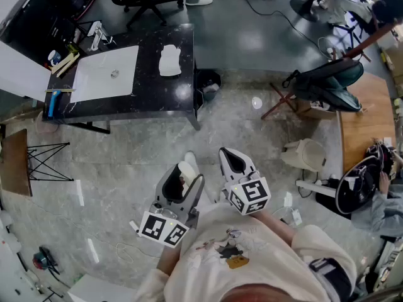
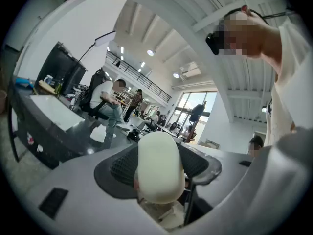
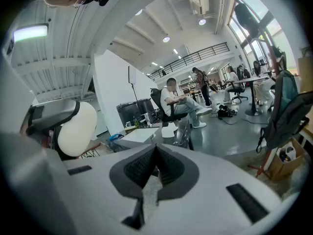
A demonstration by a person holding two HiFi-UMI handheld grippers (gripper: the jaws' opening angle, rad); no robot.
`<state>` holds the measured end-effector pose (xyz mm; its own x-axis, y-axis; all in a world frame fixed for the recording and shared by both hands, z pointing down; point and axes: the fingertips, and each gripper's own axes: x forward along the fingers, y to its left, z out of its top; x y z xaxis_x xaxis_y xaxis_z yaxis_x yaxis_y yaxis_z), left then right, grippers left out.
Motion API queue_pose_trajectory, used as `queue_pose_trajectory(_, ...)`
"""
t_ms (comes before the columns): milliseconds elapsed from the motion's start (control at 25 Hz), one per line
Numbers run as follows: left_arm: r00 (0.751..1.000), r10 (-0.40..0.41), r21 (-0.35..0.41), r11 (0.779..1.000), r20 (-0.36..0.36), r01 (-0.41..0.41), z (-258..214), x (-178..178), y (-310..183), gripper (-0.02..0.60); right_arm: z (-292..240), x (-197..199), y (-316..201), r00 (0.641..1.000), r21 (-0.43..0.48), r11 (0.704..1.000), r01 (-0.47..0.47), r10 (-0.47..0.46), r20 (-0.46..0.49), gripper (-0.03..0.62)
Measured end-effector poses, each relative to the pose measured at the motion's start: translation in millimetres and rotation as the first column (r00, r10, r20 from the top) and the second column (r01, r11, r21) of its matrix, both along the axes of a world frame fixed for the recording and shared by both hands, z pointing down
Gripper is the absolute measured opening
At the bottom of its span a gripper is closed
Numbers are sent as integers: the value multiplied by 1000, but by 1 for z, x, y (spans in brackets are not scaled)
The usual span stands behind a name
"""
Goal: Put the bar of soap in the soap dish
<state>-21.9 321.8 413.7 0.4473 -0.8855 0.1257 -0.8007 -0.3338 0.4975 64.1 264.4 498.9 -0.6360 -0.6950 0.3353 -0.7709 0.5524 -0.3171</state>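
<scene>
Soap (image 2: pixel 160 166) — lower end hidden (behind jaws).

open floor (image 1: pixel 138 146) to counter (image 1: pixel 165 97) — bin (image 1: pixel 208 84) beside

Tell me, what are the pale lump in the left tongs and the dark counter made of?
Lump: probably soap, going by its matte cream surface and soft rounded edges. Counter: looks like polished black stone, with pale veins and glare, though it could be laminate.
</scene>
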Motion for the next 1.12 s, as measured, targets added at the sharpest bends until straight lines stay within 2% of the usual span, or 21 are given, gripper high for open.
queue_pose_trajectory(160, 999, -42, 11, 999, -34, 42, -3, 59, 57, 276, 0, 45, 54, 999, -2, 999, 36, -36, 5, 6)
queue_pose_trajectory(240, 999, -19, 18, 1000, -25, 20, -13, 82, 88, 276, -3, 60, 88, 999, -16, 999, 46, -46, 12, 6)
queue_pose_trajectory(320, 1000, 6, 30, 1000, 4, -6, -18, 94, 109, 276, -11, 67, 111, 999, 11, 999, 53, -53, 6, 6)
queue_pose_trajectory(520, 999, 32, 21, 999, -30, -31, -7, 95, 131, 276, -25, 78, 144, 1000, 54, 999, 2, -2, -1, 6)
queue_pose_trajectory(640, 999, 1, 23, 1000, -40, 0, -8, 95, 147, 276, -41, 81, 164, 999, 93, 995, 32, -34, 17, 9)
queue_pose_trajectory(840, 998, -48, 35, 998, -30, 49, -2, 110, 161, 276, -47, 97, 168, 997, 171, 982, 75, -78, 10, 9)
queue_pose_trajectory(1000, 994, -89, 1, 996, -65, 89, 7, 118, 167, 276, -33, 104, 165, 995, 147, 984, 97, -98, -1, 9)
queue_pose_trajectory(1120, 995, -82, -6, 997, -55, 82, 6, 112, 158, 276, -37, 101, 159, 995, 145, 985, 96, -98, 4, 9)
